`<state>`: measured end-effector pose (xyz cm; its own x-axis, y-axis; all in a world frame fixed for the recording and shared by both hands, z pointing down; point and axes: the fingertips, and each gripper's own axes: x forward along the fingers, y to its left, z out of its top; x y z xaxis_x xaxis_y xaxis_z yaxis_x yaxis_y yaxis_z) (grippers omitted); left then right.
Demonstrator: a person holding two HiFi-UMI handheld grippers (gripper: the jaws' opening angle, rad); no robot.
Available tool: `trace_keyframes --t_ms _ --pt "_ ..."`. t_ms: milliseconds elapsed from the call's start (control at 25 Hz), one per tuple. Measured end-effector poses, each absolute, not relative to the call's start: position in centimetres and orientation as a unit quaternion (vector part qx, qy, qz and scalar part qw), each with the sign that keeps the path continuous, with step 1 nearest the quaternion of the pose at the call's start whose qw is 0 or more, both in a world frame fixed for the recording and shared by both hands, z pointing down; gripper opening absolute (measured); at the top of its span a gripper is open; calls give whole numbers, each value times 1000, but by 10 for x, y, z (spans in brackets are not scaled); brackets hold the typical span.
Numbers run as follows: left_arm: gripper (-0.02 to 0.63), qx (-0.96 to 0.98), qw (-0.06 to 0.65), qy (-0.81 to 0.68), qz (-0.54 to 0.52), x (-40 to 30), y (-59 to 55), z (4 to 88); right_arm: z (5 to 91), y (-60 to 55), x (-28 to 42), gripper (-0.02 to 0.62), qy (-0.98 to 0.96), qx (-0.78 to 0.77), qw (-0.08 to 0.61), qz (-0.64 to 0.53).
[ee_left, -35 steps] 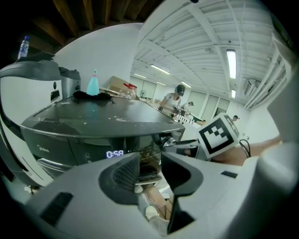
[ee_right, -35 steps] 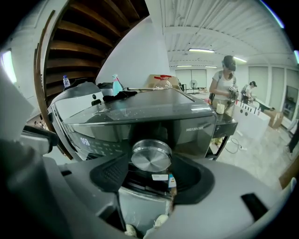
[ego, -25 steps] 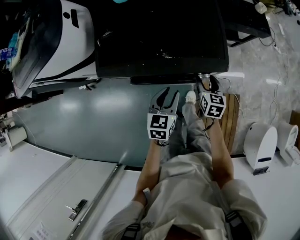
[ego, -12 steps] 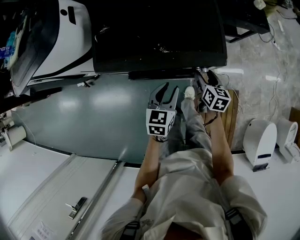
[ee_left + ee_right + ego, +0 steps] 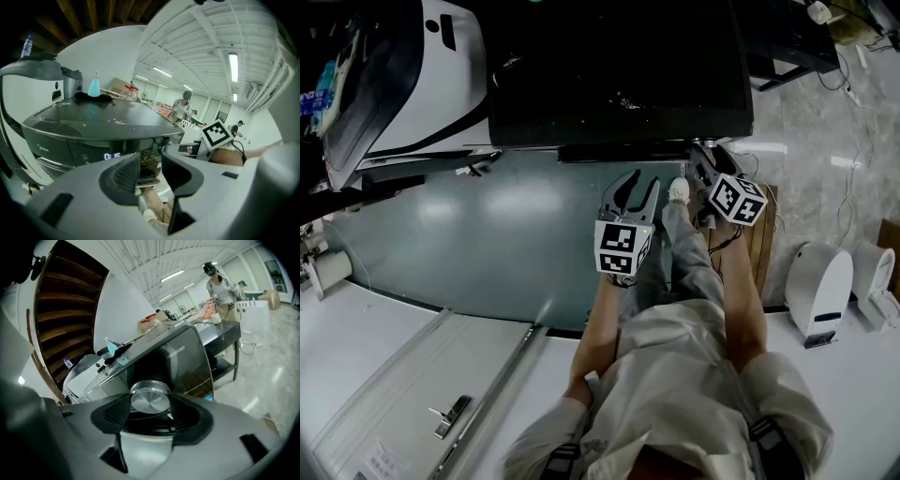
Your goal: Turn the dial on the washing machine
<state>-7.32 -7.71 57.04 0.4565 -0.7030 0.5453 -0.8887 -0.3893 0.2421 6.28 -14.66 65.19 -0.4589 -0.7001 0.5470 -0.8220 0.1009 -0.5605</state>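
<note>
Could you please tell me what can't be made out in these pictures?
Right gripper view: setting marks around the dial, covered by the jaws gripping it.
Head view: the dial itself, hidden under the right hand-held gripper and the top of the washing machine.
Left gripper view: display digits, too small.

Your dial (image 5: 150, 397) is brushed silver against the glossy black washing machine (image 5: 619, 75). Your left gripper (image 5: 151, 164) and right gripper (image 5: 150, 411) are pale grey with black ribbed pads, and each carries a cube (image 5: 621, 249) patterned with black-and-white square markers. The floor (image 5: 487, 234) is dull teal. The bottle (image 5: 94, 86) is pale blue, and the neighbouring appliance (image 5: 441, 84) is white with black trim.
</note>
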Motion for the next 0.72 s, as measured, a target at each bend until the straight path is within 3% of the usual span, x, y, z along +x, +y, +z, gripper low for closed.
trace_keyframes --t_ms 720 --pt "147 817 263 -482 179 -68 -76 571 653 -147 65 267 -717 485 -14 500"
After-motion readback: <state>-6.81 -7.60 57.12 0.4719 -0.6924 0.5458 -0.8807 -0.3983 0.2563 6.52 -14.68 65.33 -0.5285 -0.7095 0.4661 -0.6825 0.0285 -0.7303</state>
